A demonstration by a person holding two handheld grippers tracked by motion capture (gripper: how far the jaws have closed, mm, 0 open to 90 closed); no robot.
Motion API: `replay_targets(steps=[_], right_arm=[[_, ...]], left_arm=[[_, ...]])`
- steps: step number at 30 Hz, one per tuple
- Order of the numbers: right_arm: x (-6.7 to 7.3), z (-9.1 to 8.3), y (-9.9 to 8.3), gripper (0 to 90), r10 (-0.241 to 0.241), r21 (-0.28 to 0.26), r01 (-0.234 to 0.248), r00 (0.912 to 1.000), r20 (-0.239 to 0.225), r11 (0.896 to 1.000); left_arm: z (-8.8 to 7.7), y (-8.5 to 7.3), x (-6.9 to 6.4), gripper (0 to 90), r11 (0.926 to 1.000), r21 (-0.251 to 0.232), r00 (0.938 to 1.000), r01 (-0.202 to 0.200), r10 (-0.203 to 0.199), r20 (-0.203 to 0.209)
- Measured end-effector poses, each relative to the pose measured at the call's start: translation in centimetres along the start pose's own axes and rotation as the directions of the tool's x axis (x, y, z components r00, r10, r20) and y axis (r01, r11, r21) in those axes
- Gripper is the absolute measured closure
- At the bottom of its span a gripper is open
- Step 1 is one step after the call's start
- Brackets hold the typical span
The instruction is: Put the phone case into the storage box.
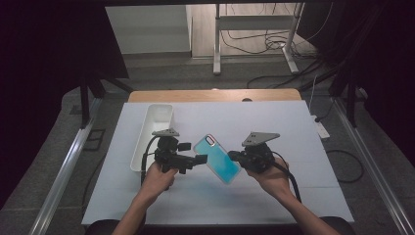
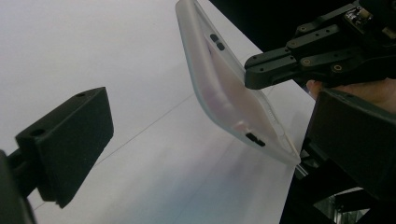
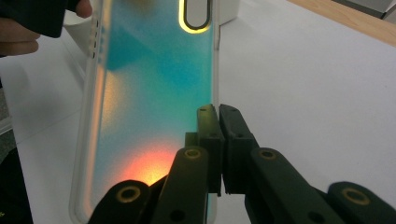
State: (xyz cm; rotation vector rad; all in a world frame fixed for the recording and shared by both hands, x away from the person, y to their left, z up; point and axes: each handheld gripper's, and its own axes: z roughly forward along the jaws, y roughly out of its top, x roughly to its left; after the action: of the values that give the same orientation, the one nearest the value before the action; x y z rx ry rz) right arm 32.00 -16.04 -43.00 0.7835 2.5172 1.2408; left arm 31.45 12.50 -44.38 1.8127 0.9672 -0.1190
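Observation:
A translucent phone case (image 1: 218, 157), teal fading to orange, hangs tilted above the white table sheet (image 1: 293, 127). My right gripper (image 1: 234, 156) comes in from the right and is shut on the case's long edge; in the right gripper view its jaws (image 3: 217, 122) pinch that thin rim of the case (image 3: 154, 88). My left gripper (image 1: 193, 152) stands open at the case's left side. In the left gripper view the case (image 2: 229, 88) crosses between its wide-apart jaws (image 2: 210, 140), its lower corner close to the right-hand jaw, with the right gripper (image 2: 280, 65) clamped on it.
A long white bin (image 1: 154, 132) stands on the sheet's left side, just behind my left gripper. The table's wooden edge (image 1: 215, 94) runs along the back. Beyond it are a floor with cables and a metal frame (image 1: 254, 34).

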Motion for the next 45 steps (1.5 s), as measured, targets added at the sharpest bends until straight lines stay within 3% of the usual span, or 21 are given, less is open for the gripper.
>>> replay_targets(steps=[6,14,18,22,23,29,34,40,45], right_arm=[[0.5,0.1,0.1,88.0,-0.015,-0.003,0.015,0.9998,-0.008,1.0],[1.3,0.3,0.2,88.0,-0.042,-0.001,0.042,0.999,-0.017,0.999],[1.5,0.3,0.2,88.0,-0.054,-0.003,0.054,0.9984,-0.014,0.999],[1.6,0.3,0.2,88.0,-0.057,-0.004,0.057,0.9983,-0.014,0.998],[1.7,0.4,0.2,88.0,-0.059,-0.005,0.059,0.9982,-0.014,0.998],[2.0,0.4,0.2,88.0,-0.076,-0.011,0.076,0.9971,-0.009,0.997],[2.1,0.4,0.2,88.0,-0.086,-0.017,0.086,0.9963,-0.004,0.996],[2.4,0.7,0.1,87.3,-0.112,-0.004,0.112,0.9937,0.005,0.994],[2.6,1.0,0.0,86.4,-0.122,0.009,0.122,0.9925,0.007,0.993]], left_arm=[[0.3,0.1,0.1,0.1,0.9998,0.013,0.9999,0.013,-0.013,-0.005],[0.6,0.0,0.1,1.1,0.9993,0.037,0.9998,0.011,-0.011,0.019],[0.6,0.0,0.0,11.9,0.9988,0.046,0.9996,0.016,-0.017,0.024],[0.4,0.1,0.1,31.1,0.9979,0.052,0.9975,0.04,-0.042,0.056],[0.4,0.1,0.2,31.1,0.9973,0.057,0.9966,0.046,-0.049,0.066],[0.3,0.0,0.3,57.4,0.9943,0.074,0.9897,0.076,-0.085,0.116],[0.4,-0.1,0.2,72.4,0.9928,0.098,0.9885,0.069,-0.081,0.128],[0.4,-0.3,0.6,83.7,0.9858,0.099,0.9774,0.135,-0.149,0.15],[0.5,-0.3,0.4,85.7,0.984,0.103,0.9784,0.146,-0.159,0.132]])
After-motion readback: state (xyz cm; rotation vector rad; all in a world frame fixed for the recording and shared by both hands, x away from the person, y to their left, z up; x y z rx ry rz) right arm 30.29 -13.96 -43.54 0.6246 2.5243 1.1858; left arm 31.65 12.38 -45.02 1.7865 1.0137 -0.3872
